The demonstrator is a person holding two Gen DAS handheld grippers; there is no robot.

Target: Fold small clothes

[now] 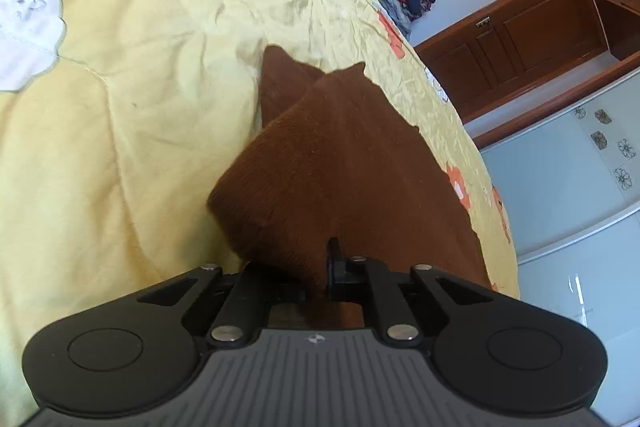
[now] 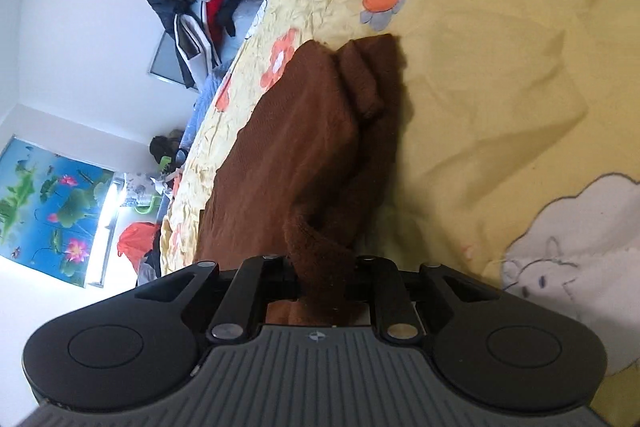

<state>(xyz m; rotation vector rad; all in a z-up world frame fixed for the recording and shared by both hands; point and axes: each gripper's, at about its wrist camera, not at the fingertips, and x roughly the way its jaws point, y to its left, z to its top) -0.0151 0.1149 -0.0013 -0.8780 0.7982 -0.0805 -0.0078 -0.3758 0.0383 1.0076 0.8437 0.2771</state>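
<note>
A big yellow blanket (image 1: 120, 147) with orange flowers and white patches covers the bed, and most of it is bare. In the left wrist view its edge curves down the right side, just past the brown cloth. Beyond that edge are a brown wooden cabinet (image 1: 520, 39) and a pale floor. One pile of clothes (image 2: 208, 7) sits at the far end of the bed, well away from the grippers.

There is one brown garment (image 1: 340, 167), soft and fuzzy. It lies on the blanket near the bed's edge. Its long side runs away from both grippers toward the pile. The far end shows two pointed corners (image 1: 276, 55) in the left view. In the right view a small folded flap (image 2: 364, 83) lies on top near that end.

The left gripper (image 1: 318, 279) is pinched tight on the near edge of the garment. The right gripper (image 2: 320, 283) is also pinched tight on a bunched strip of it.
</note>
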